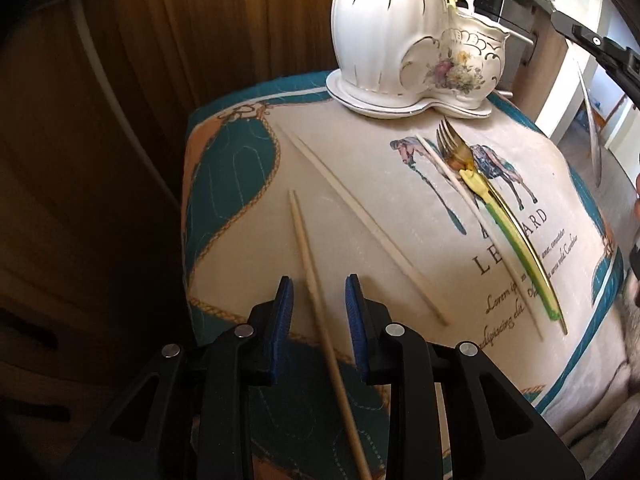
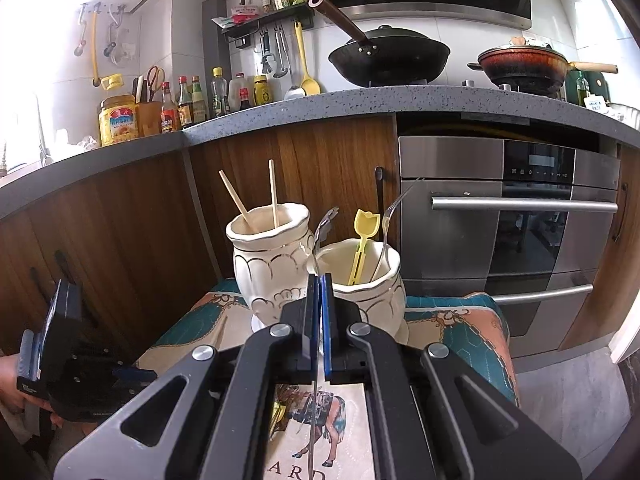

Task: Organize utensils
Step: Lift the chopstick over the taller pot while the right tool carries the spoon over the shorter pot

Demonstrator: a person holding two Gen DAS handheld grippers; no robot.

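A white ceramic double holder (image 1: 416, 36) stands at the far end of a cushioned stool (image 1: 248, 208). Three wooden chopsticks lie on the cushion; my left gripper (image 1: 319, 290) is open with its jaws either side of the nearest chopstick (image 1: 316, 292). A gold fork (image 1: 456, 150) and a yellow-green pick (image 1: 508, 240) lie to the right. My right gripper (image 2: 319, 284) is shut on a thin metal utensil (image 2: 314, 420), held above the holder (image 2: 360, 280). Its tall pot (image 2: 272, 248) holds two chopsticks; the low pot holds a yellow tulip pick (image 2: 362, 236) and a fork (image 2: 390, 216).
Wooden cabinet doors (image 2: 120, 220) stand behind the stool and a steel oven (image 2: 508, 220) to its right. The counter above carries bottles, a wok (image 2: 390, 54) and a pot. The stool's left edge (image 1: 186, 216) drops off to the floor.
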